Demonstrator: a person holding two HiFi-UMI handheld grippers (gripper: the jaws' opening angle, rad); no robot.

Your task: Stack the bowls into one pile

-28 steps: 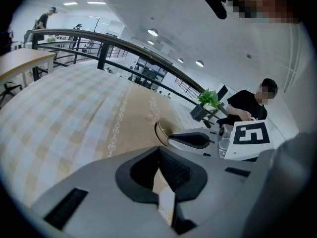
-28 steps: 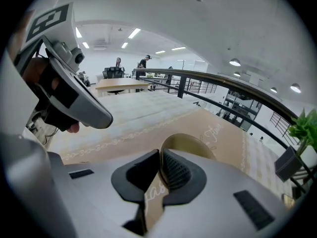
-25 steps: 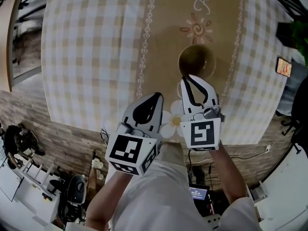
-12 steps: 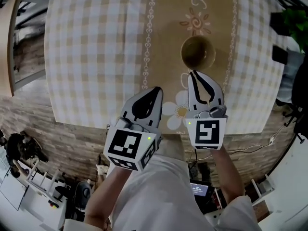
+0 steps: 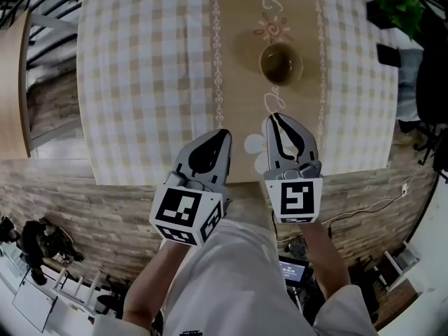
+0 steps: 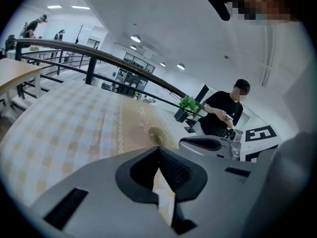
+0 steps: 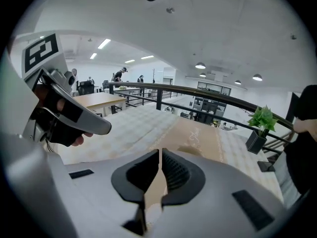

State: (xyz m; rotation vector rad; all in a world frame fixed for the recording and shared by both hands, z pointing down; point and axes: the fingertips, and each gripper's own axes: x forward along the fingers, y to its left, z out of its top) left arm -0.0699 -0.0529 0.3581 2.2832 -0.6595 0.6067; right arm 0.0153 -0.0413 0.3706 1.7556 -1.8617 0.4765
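Observation:
An olive-brown bowl (image 5: 281, 63) stands alone on the tan runner of the checked tablecloth (image 5: 140, 82); whether more bowls nest inside it I cannot tell. In the left gripper view the bowl (image 6: 156, 136) shows small and far beyond the jaws. My left gripper (image 5: 221, 134) hangs over the table's near edge, shut and holding nothing. My right gripper (image 5: 274, 119) is beside it, also shut and holding nothing, well short of the bowl. Shut jaws fill the lower half of both gripper views, left gripper (image 6: 159, 150) and right gripper (image 7: 160, 153).
The table's front edge (image 5: 140, 182) runs just under the grippers, with wood-look floor below. A potted plant (image 5: 399, 5) and a seated person in black (image 6: 223, 115) are off the table's right side. A wooden table (image 5: 15, 82) stands to the left, behind a railing (image 6: 99, 58).
Both grippers have drawn back from the bowl toward the table's near edge. The right gripper's tips were beside the bowl's rim; now a wide gap separates them. Both stayed shut.

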